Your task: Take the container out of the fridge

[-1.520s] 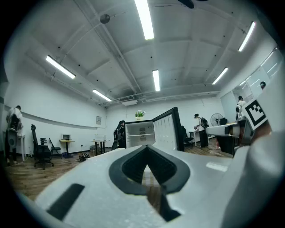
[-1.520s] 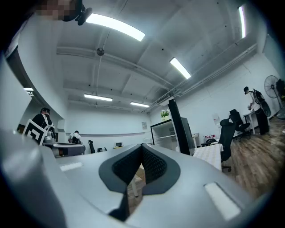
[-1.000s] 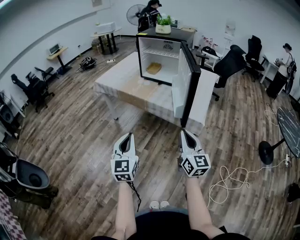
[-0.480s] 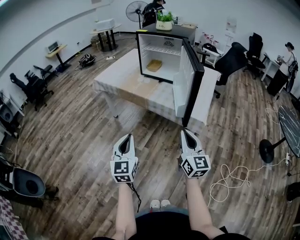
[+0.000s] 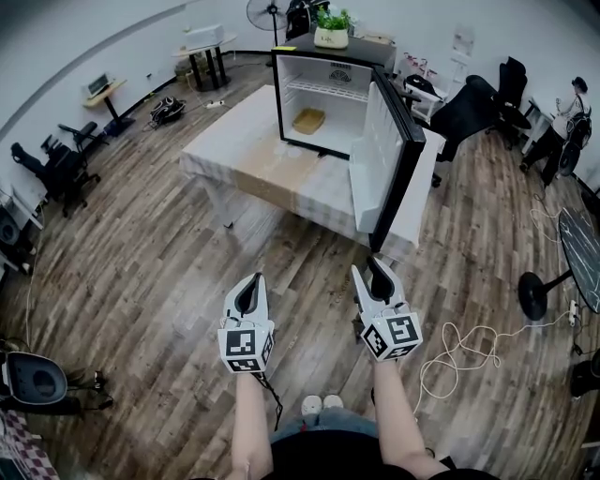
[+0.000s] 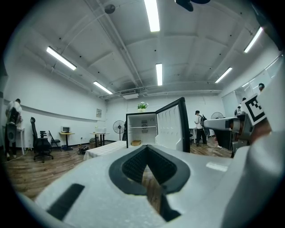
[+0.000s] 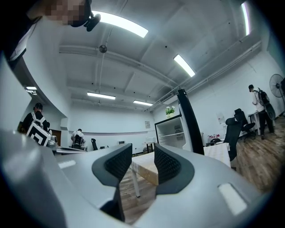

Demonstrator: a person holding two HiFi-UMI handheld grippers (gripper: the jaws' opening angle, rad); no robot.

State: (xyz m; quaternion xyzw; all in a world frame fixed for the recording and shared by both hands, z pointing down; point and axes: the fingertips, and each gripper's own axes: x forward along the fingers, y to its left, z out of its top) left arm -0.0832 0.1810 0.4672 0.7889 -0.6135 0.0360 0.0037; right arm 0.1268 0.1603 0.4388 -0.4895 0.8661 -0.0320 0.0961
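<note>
A small fridge (image 5: 330, 94) stands on a cloth-covered table (image 5: 272, 169), its door (image 5: 386, 159) swung wide to the right. A tan container (image 5: 308, 120) lies on the fridge floor; the left gripper view shows this container (image 6: 136, 143) far ahead. Both grippers hover over the wood floor, well short of the table. My left gripper (image 5: 251, 284) is shut with its tips touching and holds nothing. My right gripper (image 5: 372, 272) has its jaws opening, and nothing is between its pads (image 7: 165, 164).
A potted plant (image 5: 332, 28) sits on top of the fridge. Office chairs (image 5: 469, 117), a fan (image 5: 267, 11) and desks line the walls. A white cable (image 5: 459, 356) lies on the floor at the right, near a black stand (image 5: 534, 300). People stand at the back.
The view has moved closer to the table and fridge. My right gripper's jaws have parted from shut. My left gripper stays shut.
</note>
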